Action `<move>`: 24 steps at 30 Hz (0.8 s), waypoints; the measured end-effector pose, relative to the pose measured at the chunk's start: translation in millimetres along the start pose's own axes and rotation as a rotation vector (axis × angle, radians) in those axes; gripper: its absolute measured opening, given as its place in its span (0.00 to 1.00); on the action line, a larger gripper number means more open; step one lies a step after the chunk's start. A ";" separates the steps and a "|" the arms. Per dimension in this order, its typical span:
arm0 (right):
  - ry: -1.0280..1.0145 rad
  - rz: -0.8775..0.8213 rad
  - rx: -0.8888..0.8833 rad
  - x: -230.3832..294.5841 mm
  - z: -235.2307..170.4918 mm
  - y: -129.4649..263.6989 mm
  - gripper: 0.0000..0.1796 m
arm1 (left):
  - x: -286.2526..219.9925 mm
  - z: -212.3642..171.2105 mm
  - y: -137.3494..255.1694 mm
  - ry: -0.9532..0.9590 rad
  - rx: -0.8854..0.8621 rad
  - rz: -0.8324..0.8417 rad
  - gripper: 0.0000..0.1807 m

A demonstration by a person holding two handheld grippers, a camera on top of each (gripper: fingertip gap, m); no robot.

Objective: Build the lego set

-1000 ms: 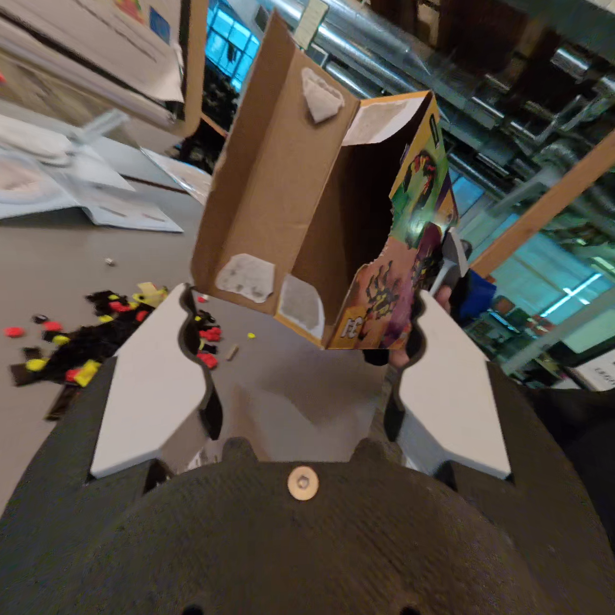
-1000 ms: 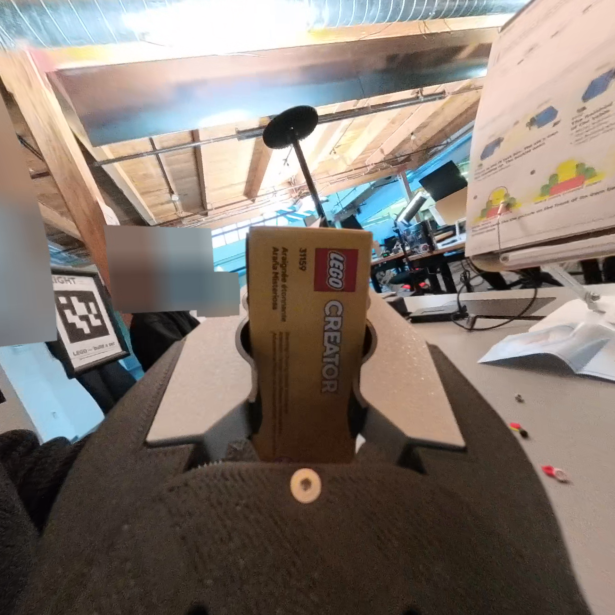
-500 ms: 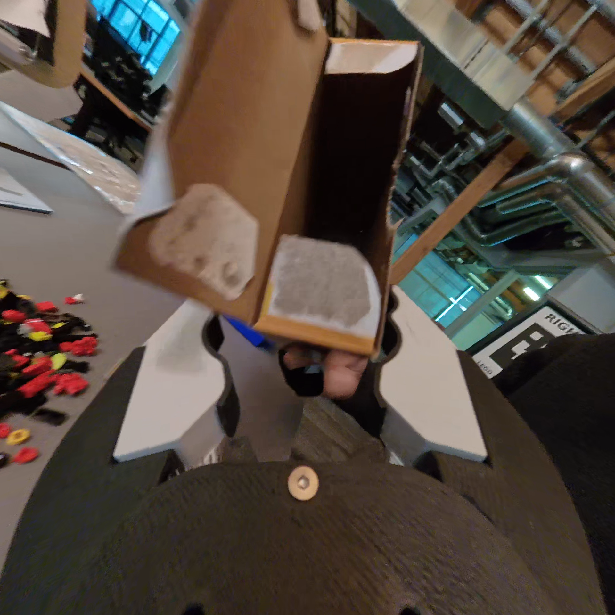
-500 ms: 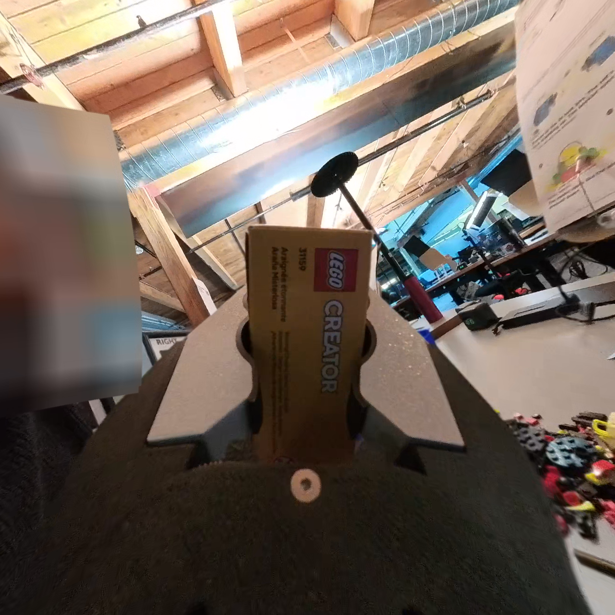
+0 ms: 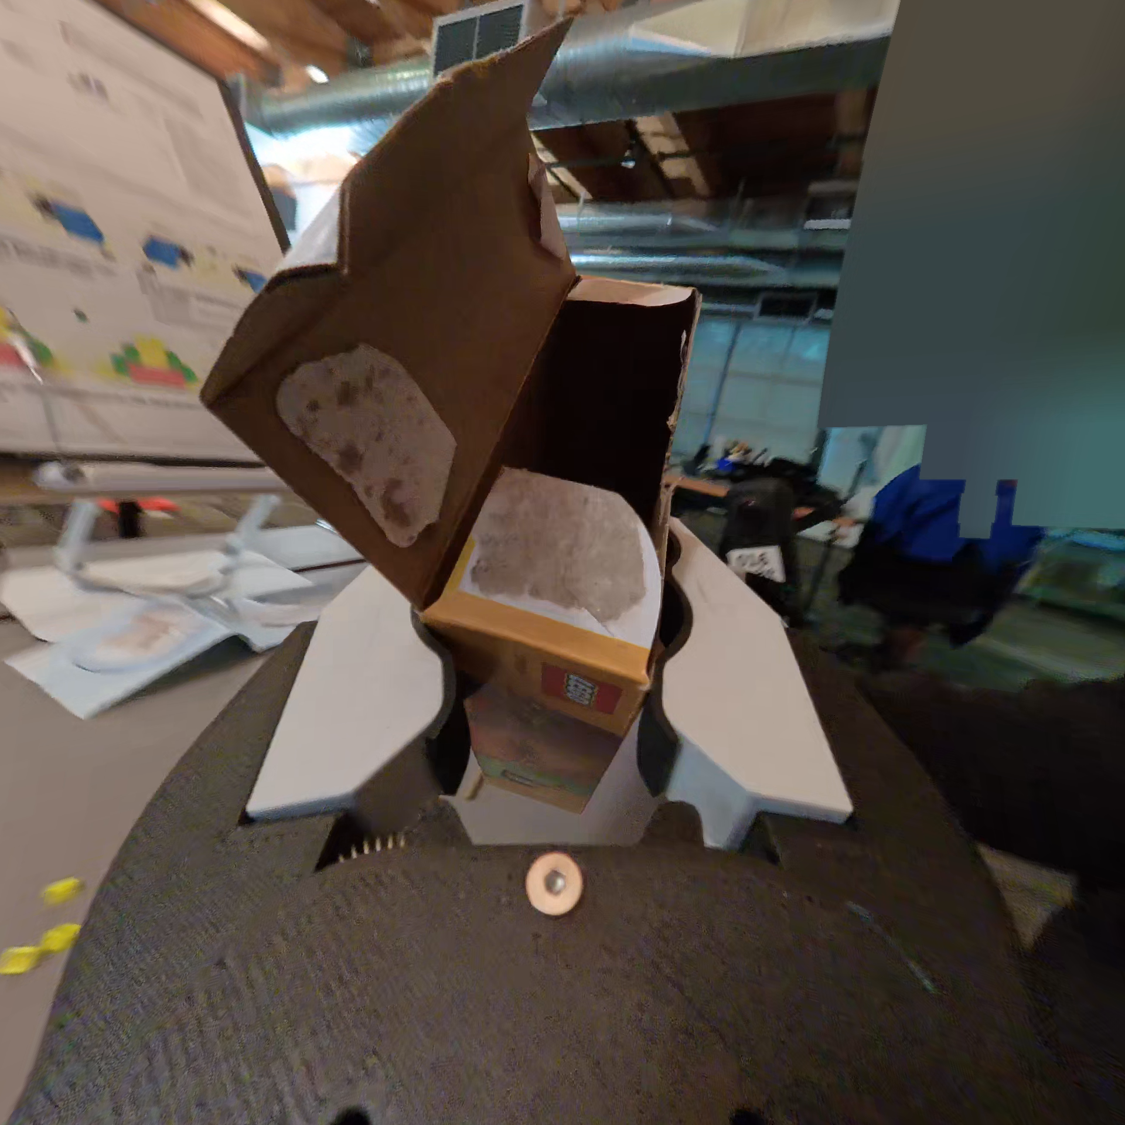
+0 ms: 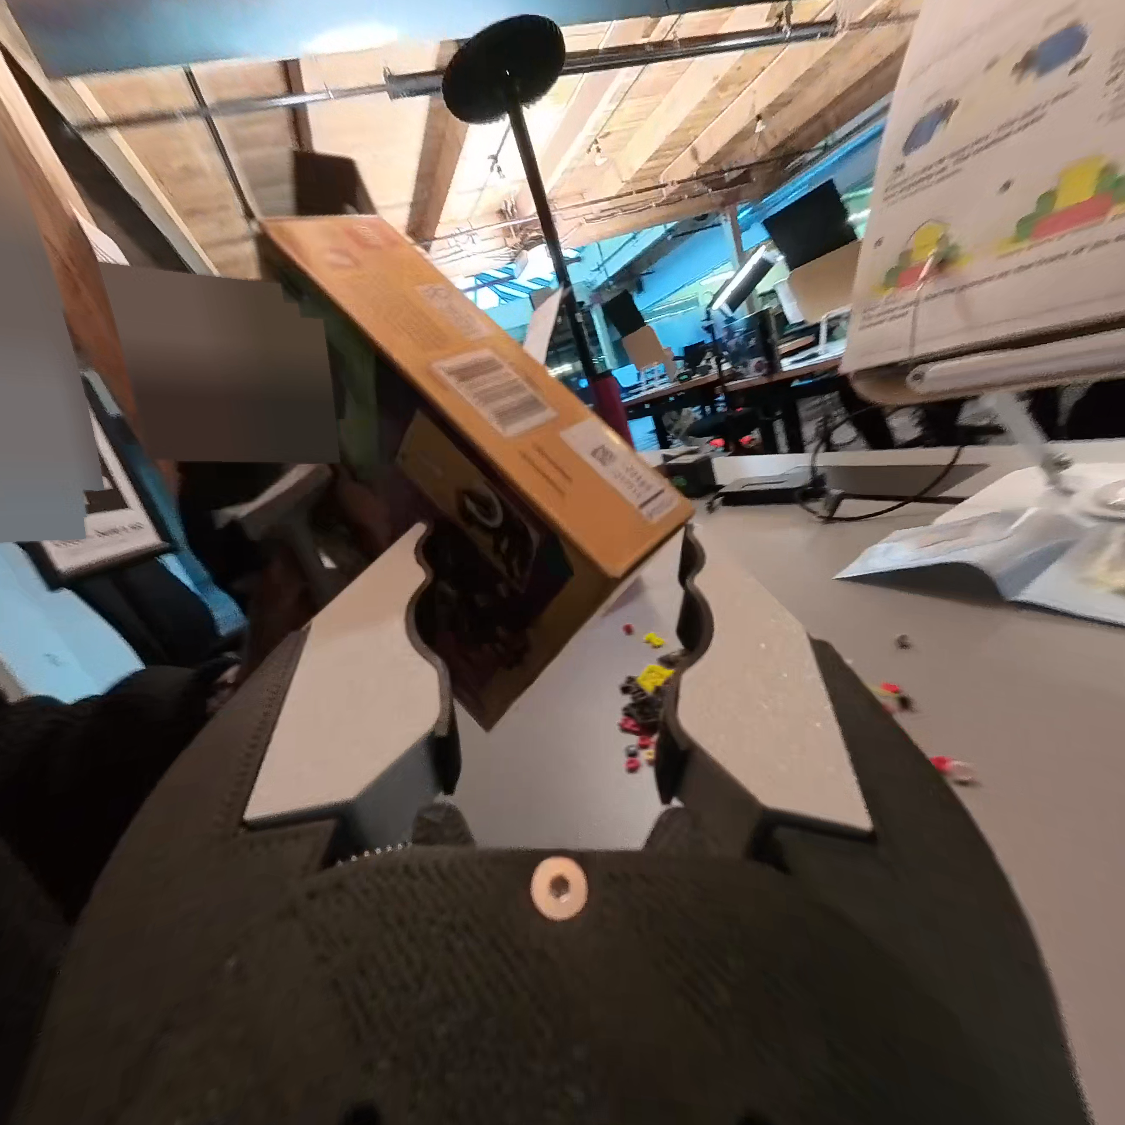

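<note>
– Left claw (image 5: 545,584) status?

– Pressed onto the lower end of the lego box (image 5: 551,660); both inner faces meet the cardboard. The box is off the bench (image 6: 913,609) and tilted, open end uppermost, with its torn flap (image 5: 426,292) standing above the opening.

– Right claw (image 6: 554,542)?

– Spread. A lower corner of the box sits between its fingers. One finger (image 6: 365,657) is at or against the printed face, but contact cannot be confirmed. The other finger is clear of the box.

– Failure modes?

– 1. Slip. Only one short end of the box is gripped and the rest of the carton leans out beyond it, so it could pivot or drop. The grip looks firm but not deep.
2. Crush. The carton appears empty and the wall is thin. Added squeeze would probably fold it rather than hold it.
3. Snag. If the right claw moves sideways before it backs off, its finger may catch the corner and twist the box out of the left claw.
4. Scatter. The loose bricks (image 6: 645,700) lie on the bench below and just beyond the box. A falling box would likely knock them apart.

– Other items at risk?

– The instruction booklet (image 6: 986,548) lies farther out to the side of the box, and the propped poster board (image 6: 1004,182) is well beyond it. Both are low risk.
</note>
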State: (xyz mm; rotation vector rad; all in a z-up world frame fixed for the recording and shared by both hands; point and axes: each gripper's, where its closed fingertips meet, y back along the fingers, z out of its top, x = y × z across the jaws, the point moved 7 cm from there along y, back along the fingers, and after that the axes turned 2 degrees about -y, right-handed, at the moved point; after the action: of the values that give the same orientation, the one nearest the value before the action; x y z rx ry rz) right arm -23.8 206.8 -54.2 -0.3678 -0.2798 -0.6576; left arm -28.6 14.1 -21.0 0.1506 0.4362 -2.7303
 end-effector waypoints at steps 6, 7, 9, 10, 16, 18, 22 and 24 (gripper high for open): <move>0.226 -0.041 -0.035 2.0 36.6 20.9 0.42 | -35.7 10.9 -3.1 -0.349 0.014 0.060 0.36; 0.252 -0.053 -0.054 2.6 42.1 24.5 0.41 | -38.5 10.3 -3.3 -0.388 0.023 0.077 0.36; 0.290 -0.067 -0.090 4.7 49.9 29.4 0.38 | -41.6 7.2 -4.3 -0.434 0.038 0.090 0.36; 0.303 -0.073 -0.097 5.8 51.9 30.3 0.37 | -41.4 5.4 -5.0 -0.438 0.046 0.093 0.36; 0.390 -0.064 -0.063 18.0 53.9 23.6 0.36 | -35.5 3.8 -2.4 -0.456 0.049 0.121 0.36; 0.405 -0.059 -0.064 21.6 54.8 22.0 0.36 | -36.2 4.5 -1.5 -0.451 0.040 0.109 0.36; 0.392 -0.066 -0.073 19.9 53.7 22.9 0.35 | -32.9 5.0 -0.5 -0.434 0.034 0.126 0.36; 0.371 -0.075 -0.070 16.0 51.3 23.7 0.36 | -21.5 11.5 4.3 -0.402 0.011 0.184 0.36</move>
State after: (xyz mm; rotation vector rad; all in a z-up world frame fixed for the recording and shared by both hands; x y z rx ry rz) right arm -3.5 236.9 -8.0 -0.2961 0.0836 -0.7967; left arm -7.6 14.0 -7.9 -0.3339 0.2766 -2.4951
